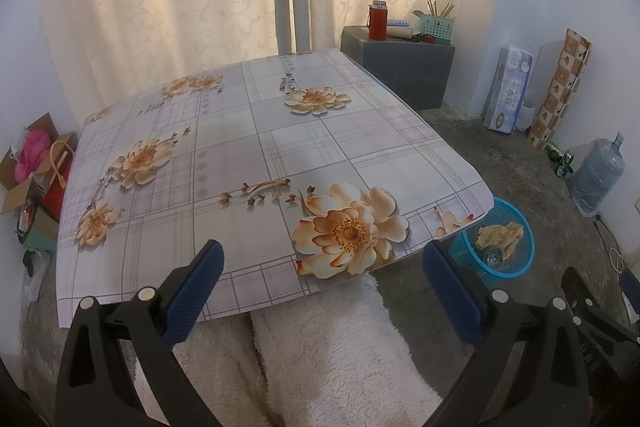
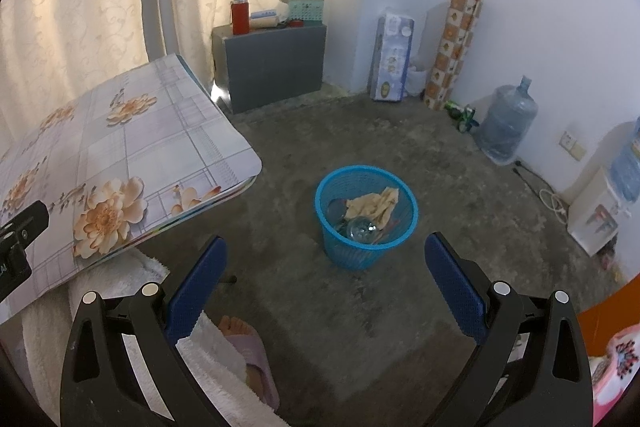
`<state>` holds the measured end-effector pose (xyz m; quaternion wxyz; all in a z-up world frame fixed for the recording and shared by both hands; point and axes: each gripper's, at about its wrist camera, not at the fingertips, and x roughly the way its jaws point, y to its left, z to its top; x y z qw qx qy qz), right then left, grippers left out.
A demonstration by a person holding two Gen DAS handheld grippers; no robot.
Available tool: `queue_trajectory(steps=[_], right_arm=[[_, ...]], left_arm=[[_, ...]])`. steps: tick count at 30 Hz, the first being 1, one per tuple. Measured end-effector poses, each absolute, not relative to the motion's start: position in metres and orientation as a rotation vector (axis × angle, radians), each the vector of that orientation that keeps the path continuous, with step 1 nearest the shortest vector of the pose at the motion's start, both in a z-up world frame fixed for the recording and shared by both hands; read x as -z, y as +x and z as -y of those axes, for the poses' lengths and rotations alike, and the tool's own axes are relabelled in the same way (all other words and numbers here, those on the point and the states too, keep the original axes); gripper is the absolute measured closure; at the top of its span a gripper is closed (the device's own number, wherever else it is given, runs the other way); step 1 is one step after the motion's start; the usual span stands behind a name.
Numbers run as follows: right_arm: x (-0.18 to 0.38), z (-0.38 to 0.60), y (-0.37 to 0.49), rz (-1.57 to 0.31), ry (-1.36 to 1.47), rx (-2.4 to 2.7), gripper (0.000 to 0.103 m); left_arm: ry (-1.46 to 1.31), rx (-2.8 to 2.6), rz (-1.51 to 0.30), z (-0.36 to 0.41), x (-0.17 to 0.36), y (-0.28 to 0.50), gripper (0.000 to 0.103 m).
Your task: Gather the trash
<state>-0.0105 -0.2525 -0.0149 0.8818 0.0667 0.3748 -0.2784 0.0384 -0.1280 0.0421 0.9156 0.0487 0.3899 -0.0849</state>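
Blue basket (image 2: 366,217) of trash sits on the floor ahead of the wide-open, empty right hand-held gripper (image 2: 326,281).

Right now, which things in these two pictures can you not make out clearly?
- Bin bottom, right wrist view: crumpled paper and a clear bottle cover what lies under them.
- Bin, left wrist view: the table corner cuts off its near side.
- Box contents, left wrist view: cut by the frame edge.
- Pack label, right wrist view: too small to read.
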Motion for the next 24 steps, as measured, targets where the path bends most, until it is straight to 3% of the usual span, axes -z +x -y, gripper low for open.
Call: queue_trajectory(steps=[24], right_arm=[[0.0144,0.2524,-0.0101,-0.782,0.138,0.579,0.008]], left_arm=[[0.101,0.176,-0.805,0.1256,-0.0424,0.0384,0.006]])
